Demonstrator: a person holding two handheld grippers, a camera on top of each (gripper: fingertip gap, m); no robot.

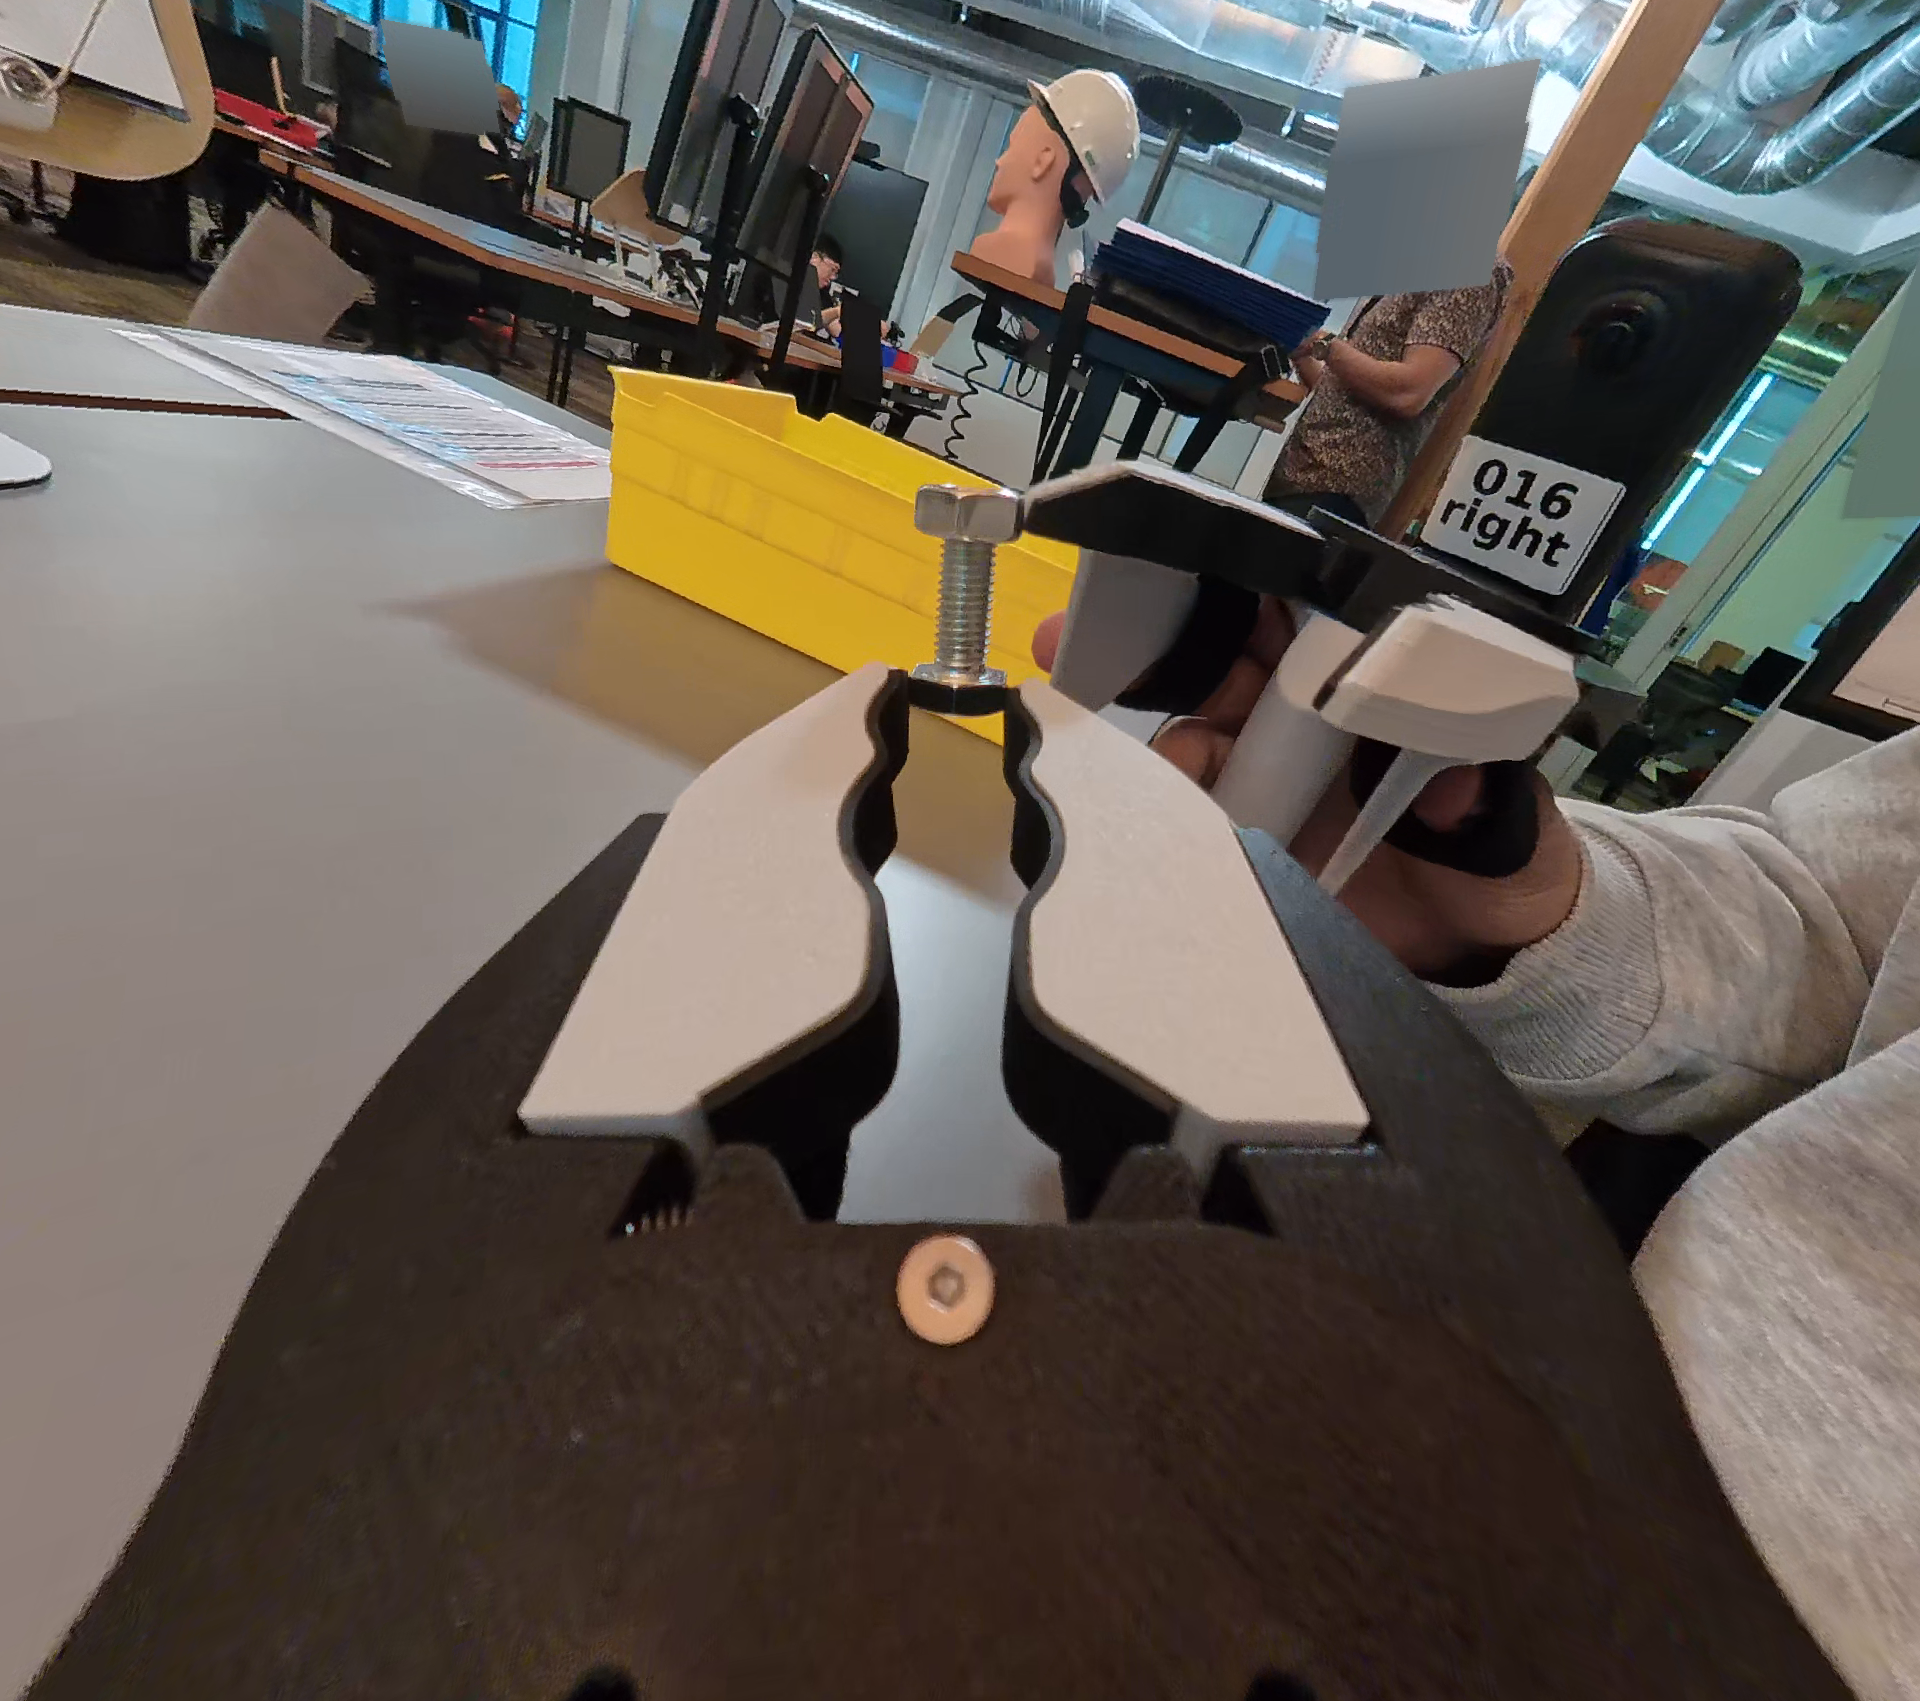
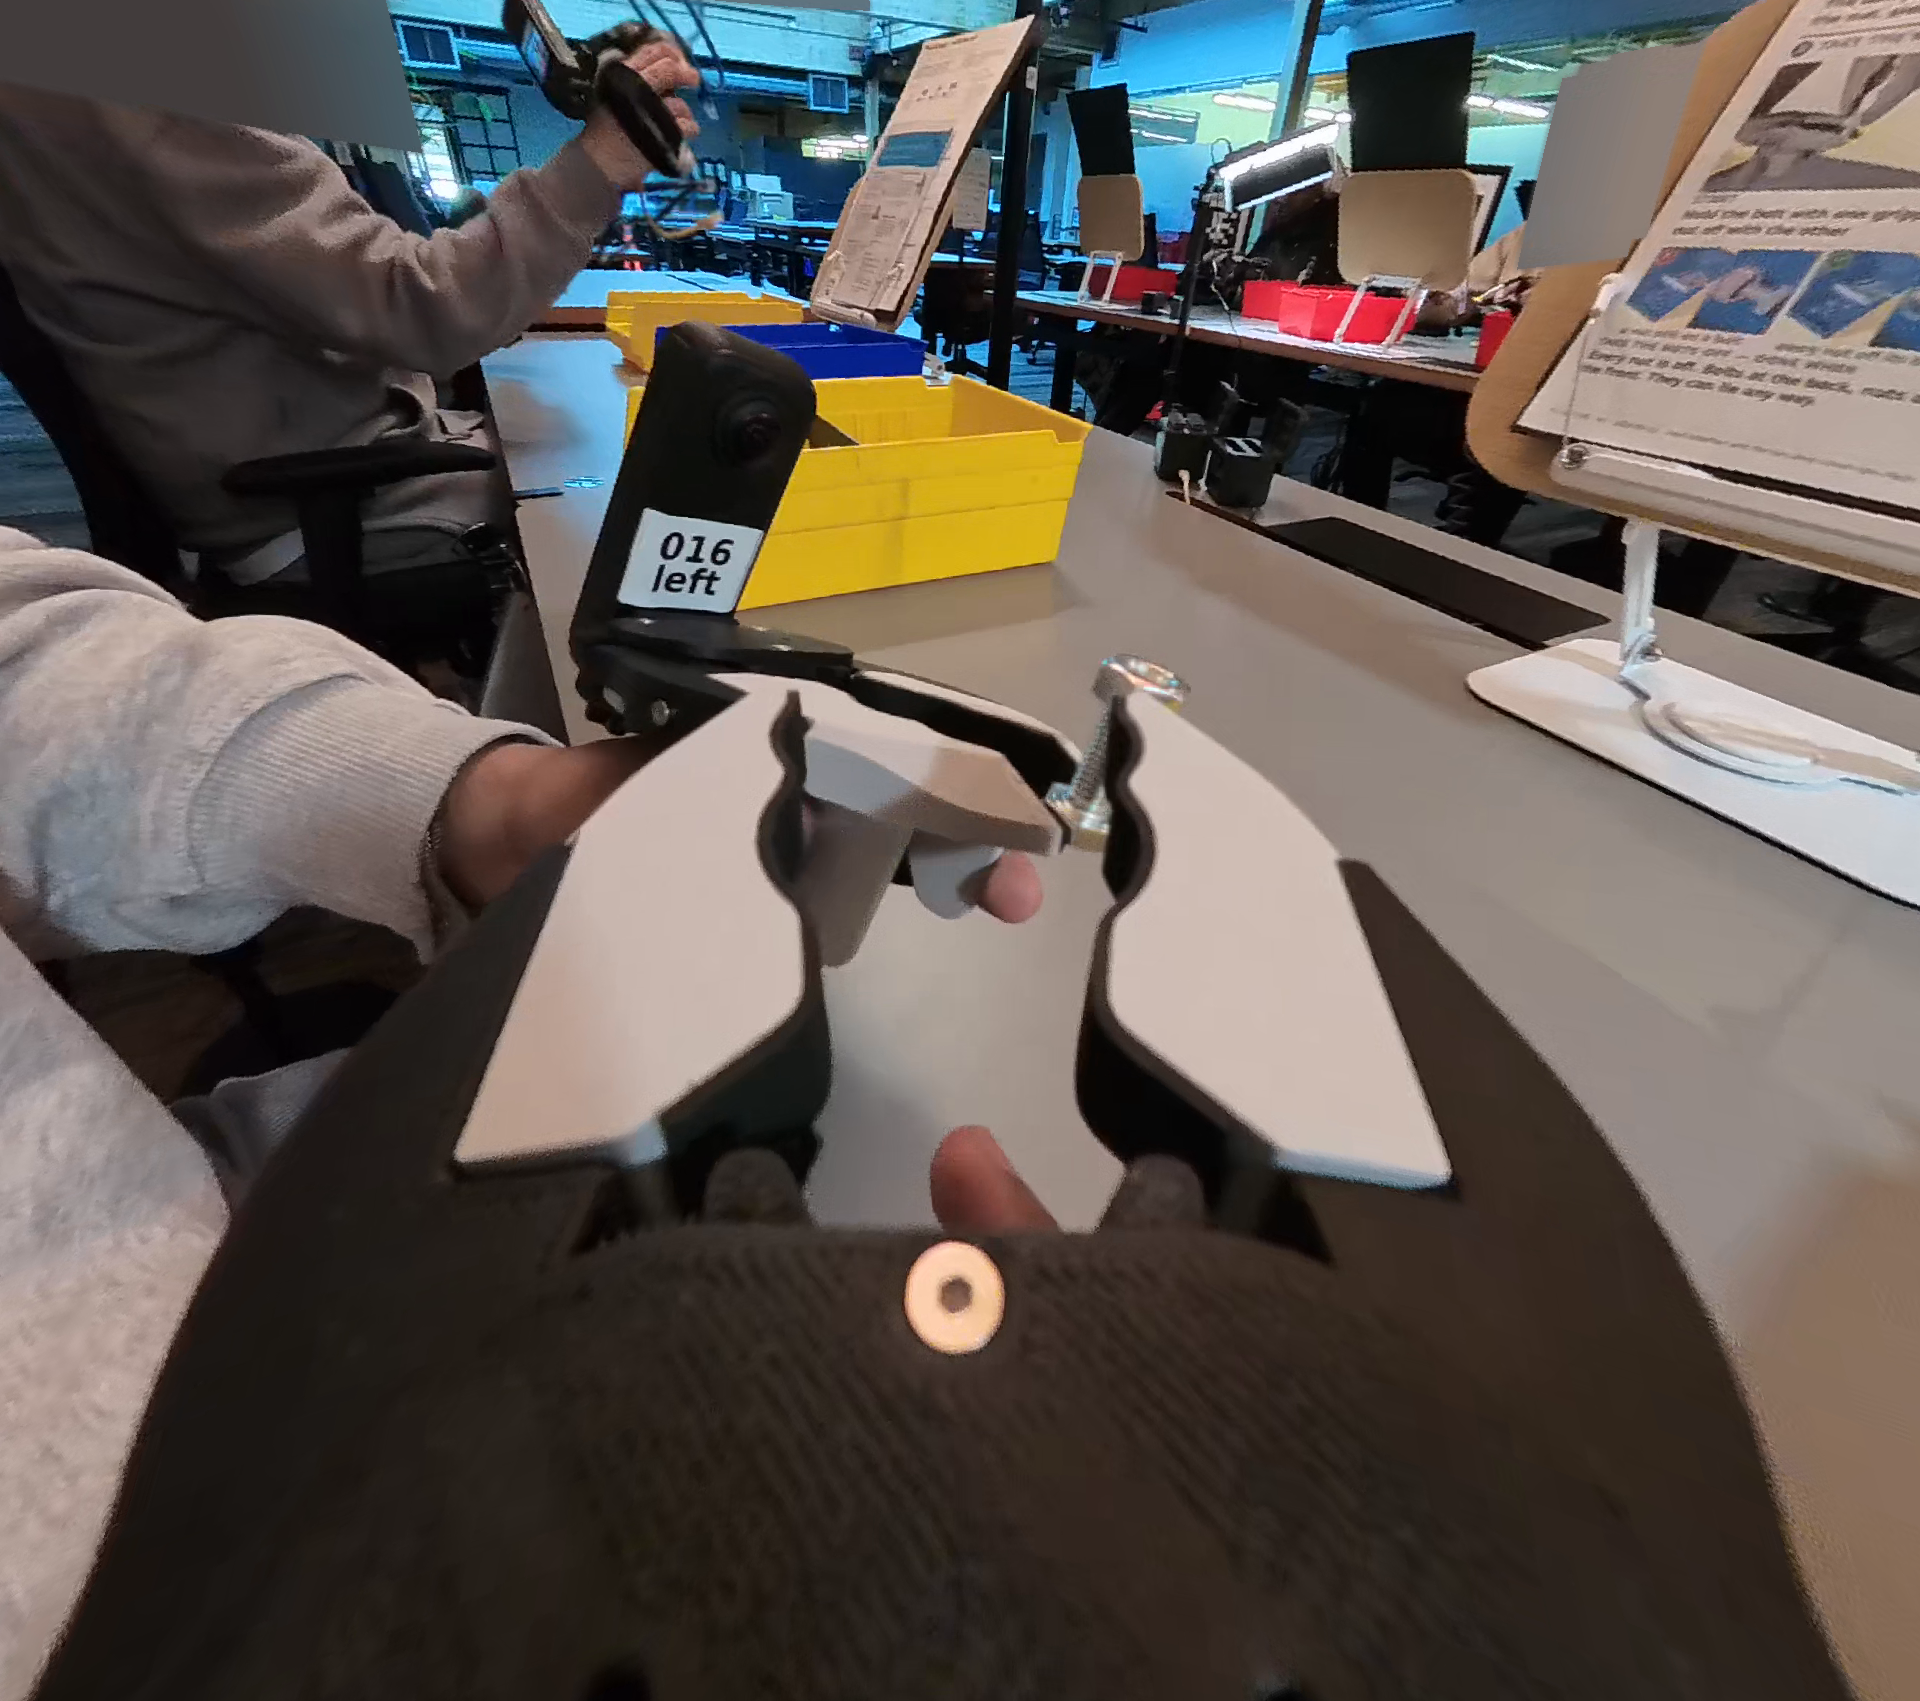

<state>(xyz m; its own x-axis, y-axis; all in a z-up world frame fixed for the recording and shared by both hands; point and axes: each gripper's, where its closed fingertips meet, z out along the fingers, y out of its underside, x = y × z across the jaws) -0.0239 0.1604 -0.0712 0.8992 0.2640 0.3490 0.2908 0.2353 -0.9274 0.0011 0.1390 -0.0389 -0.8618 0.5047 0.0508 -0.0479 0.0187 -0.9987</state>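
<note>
Left wrist view: at frame centre the left tongs (image 1: 956,695) stand narrowed, their fingertips clamped on a nut (image 1: 954,677) threaded at the lower end of an upright silver bolt (image 1: 964,586). The right tongs (image 1: 1023,508) enter from the right of the frame, one dark fingertip touching the bolt's hexagonal head; their opening cannot be told from here. A yellow bin (image 1: 790,498) sits behind on the grey table (image 1: 260,768).

Right wrist view: the right tongs (image 2: 956,716) are spread wide, the bolt (image 2: 1107,752) lying against the inner edge of the right-hand finger (image 2: 1226,903). The left tongs (image 2: 1060,820) meet the bolt from the left of the frame. A white document stand (image 2: 1662,716) occupies the right edge.
</note>
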